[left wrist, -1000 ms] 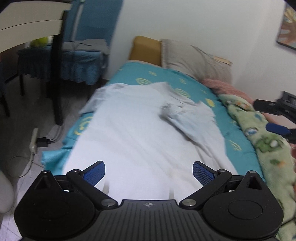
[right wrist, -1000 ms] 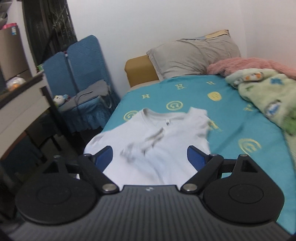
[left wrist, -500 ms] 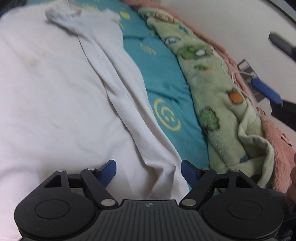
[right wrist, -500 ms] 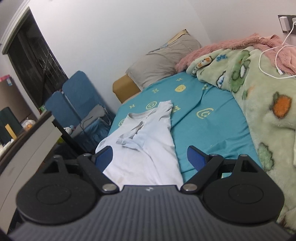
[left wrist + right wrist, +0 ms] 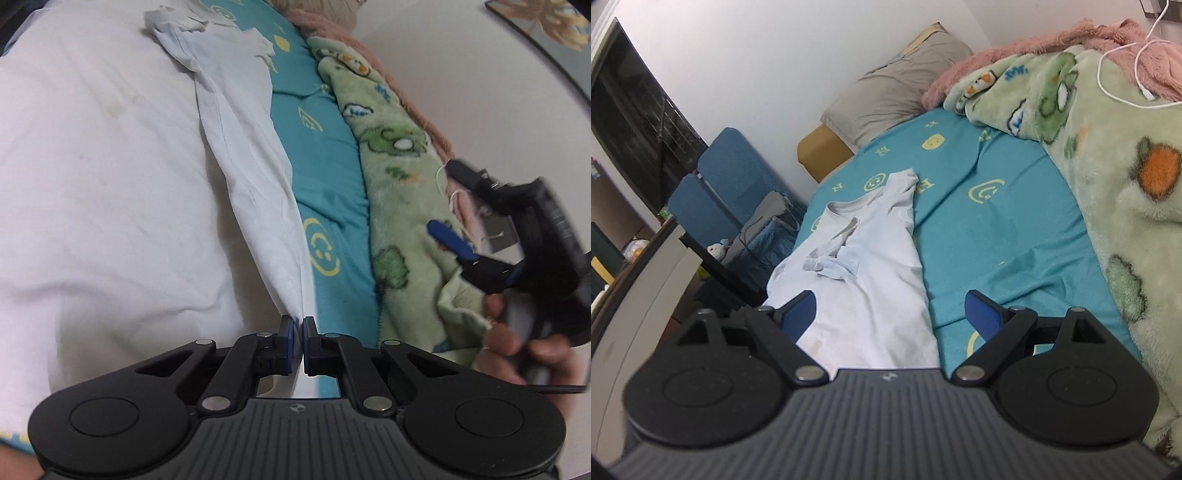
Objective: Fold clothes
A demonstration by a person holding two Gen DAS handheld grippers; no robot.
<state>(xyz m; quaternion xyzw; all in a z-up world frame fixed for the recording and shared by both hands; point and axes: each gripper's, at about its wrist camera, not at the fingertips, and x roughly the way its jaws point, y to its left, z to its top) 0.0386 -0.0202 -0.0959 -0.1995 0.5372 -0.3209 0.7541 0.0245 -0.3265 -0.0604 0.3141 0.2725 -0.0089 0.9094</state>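
Left tongs (image 5: 298, 325): closed on the hem corner of the white T-shirt (image 5: 110, 155); half a second ago they stood wide open above that same edge, so the grasp has just been made.
Right tongs (image 5: 890, 314): open, holding nothing, hovering above the lower part of the shirt near the bed's right-hand side; in the left view they show at the right over the green blanket (image 5: 399, 177).
What it means: judging from this, the fold is only starting, with one corner secured and the second corner not yet taken.
T-shirt: lies flat along the left edge of the bed (image 5: 997, 229), collar toward the head end, one sleeve already turned in across the chest; the pinched edge rises in a taut ridge from the sheet.
Beyond: grey pillow (image 5: 894, 92) at the head of the bed, blue chair (image 5: 724, 184) beside it.
Containers: none in view.
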